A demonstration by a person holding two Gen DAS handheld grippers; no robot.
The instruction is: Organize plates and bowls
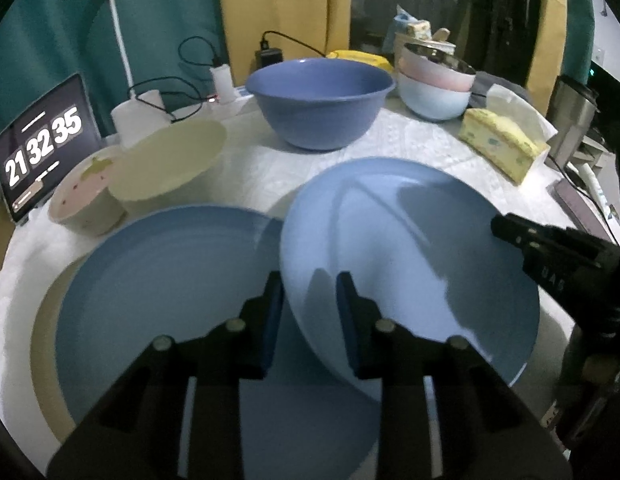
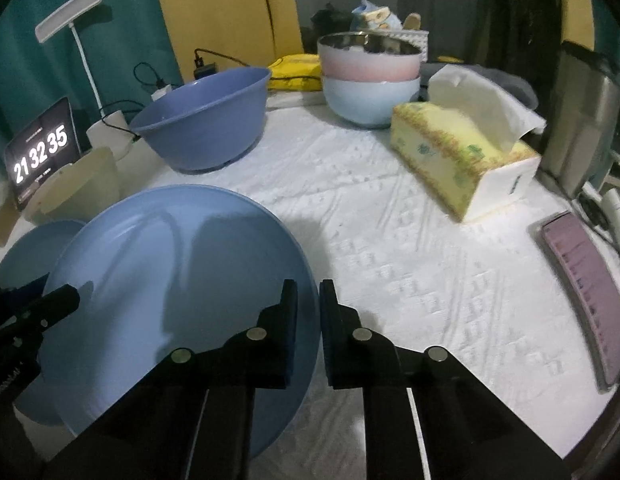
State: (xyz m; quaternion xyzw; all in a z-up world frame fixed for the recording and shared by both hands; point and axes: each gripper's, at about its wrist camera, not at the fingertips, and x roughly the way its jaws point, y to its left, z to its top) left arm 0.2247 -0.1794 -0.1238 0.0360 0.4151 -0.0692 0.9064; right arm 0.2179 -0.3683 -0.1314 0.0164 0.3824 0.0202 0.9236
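L gripper (image 1: 310, 292) clamped on the near-left rim of a light blue plate (image 1: 409, 248), one pad under/outside the rim, the other inside on the plate's face. R gripper (image 2: 308, 300) has its pads nearly together, pinching the same plate's opposite rim (image 2: 166, 280); rim edge sits btwn the two pads. In the L wrist view the R gripper's black tip shows at the plate's far-right edge (image 1: 525, 240); in the R wrist view the L gripper's dark finger shows at the plate's left side (image 2: 50, 304). Plate is tilted, held off the cloth on its right side, its left part overlapping a second blue plate (image 1: 162, 280) that lies flat on a larger cream plate (image 1: 46, 332). Behind those, at left: a cream bowl (image 1: 170, 160) tipped on its side, touching a small pinkish speckled bowl (image 1: 86, 200). Further back, centre: a big dark-blue bowl (image 1: 317, 100) upright on the white embossed tablecloth (image 2: 409, 248). To its right, a pink bowl w/ shiny metal interior nested in a pale blue bowl (image 2: 369, 96). Right of that, a yellow tissue box (image 2: 461, 156) w/ a tissue sticking out. Far left: a tablet showing clock digits 21 32 35 (image 1: 42, 144), a white desk lamp (image 1: 110, 8) behind it, cables and a charger nearby. Right edge of table: a purple flat item (image 2: 581, 288), can't tell what, and a metal tumbler (image 2: 581, 120).
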